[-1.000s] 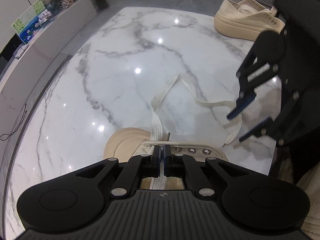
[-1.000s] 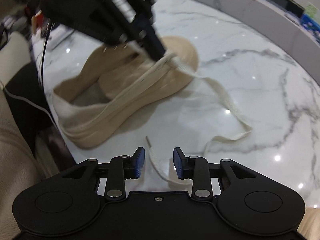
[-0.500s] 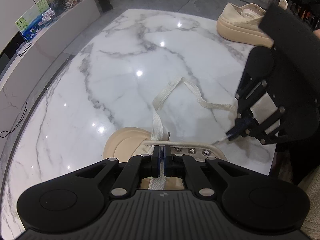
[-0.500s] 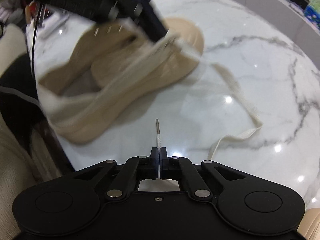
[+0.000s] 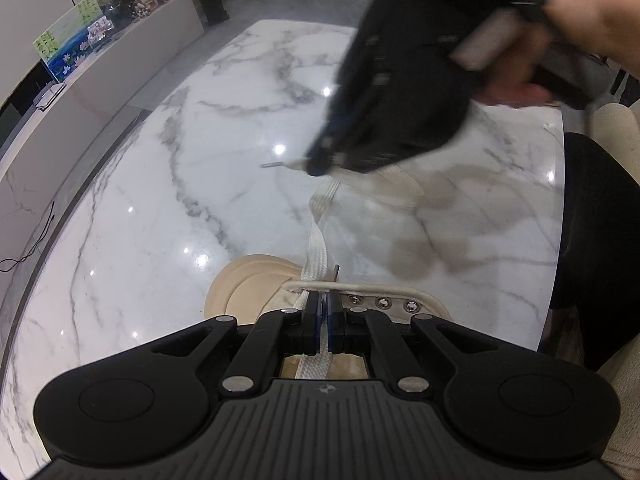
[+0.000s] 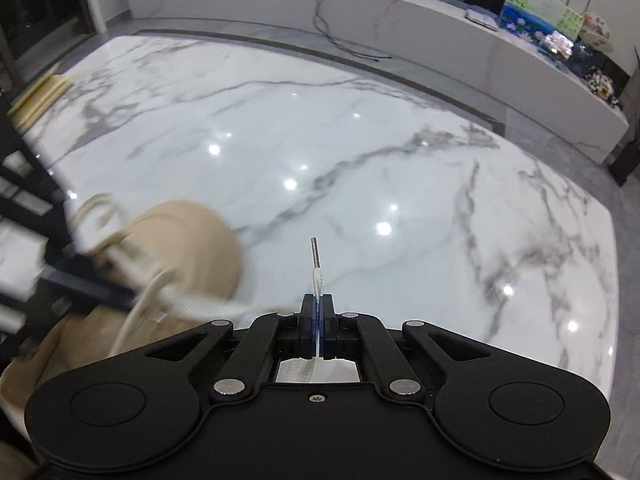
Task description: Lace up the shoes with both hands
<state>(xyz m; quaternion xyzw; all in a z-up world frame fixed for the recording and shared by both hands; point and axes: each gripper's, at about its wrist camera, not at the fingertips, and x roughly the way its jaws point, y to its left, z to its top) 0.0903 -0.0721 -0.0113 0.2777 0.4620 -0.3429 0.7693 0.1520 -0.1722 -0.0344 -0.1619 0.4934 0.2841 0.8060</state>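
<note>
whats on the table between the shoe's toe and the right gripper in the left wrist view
In the left wrist view, only the cream shoelace runs from the shoe up the marble table toward the right gripper, which pinches its tip.

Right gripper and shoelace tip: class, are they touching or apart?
Touching. The right wrist view shows the right gripper with its jaws shut on the shoelace, pinching it just behind the metal tip, which pokes out beyond the pads.

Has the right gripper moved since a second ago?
Yes. In the left wrist view the right gripper, shut on the lace tip, has swung up-left, away from the shoe's eyelets.
</note>
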